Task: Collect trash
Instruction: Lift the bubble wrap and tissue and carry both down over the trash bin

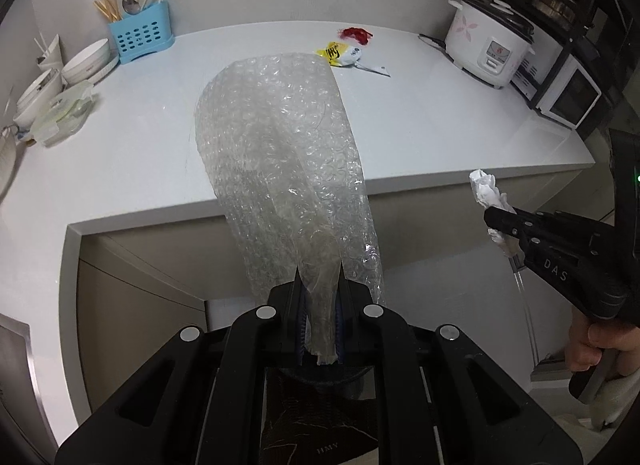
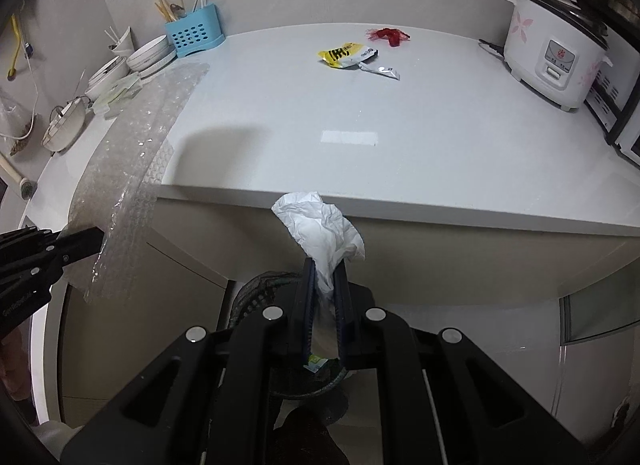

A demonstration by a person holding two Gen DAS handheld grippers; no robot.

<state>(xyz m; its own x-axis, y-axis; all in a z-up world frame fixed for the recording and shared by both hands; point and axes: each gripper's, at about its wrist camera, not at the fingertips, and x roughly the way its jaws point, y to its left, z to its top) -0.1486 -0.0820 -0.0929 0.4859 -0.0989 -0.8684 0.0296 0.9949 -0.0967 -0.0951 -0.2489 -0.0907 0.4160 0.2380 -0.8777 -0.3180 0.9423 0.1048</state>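
My left gripper (image 1: pixel 320 285) is shut on a clear sheet of bubble wrap (image 1: pixel 280 137) and holds it up in front of the white counter (image 1: pixel 120 145). The wrap also shows in the right wrist view (image 2: pixel 136 153). My right gripper (image 2: pixel 325 269) is shut on a crumpled white tissue (image 2: pixel 320 225), held below the counter's front edge (image 2: pixel 440 213); it also shows in the left wrist view (image 1: pixel 486 189). A yellow and white snack wrapper (image 2: pixel 348 55), a small silver packet (image 2: pixel 382 71) and a red net scrap (image 2: pixel 390 36) lie at the back of the counter.
A white rice cooker (image 2: pixel 556 53) stands at the back right, with a microwave (image 1: pixel 568 93) beside it. A blue utensil holder (image 2: pixel 192 35), stacked bowls (image 2: pixel 148 55) and a clear lidded box (image 1: pixel 64 113) sit at the left. A dark bin (image 2: pixel 264 289) is below my right gripper.
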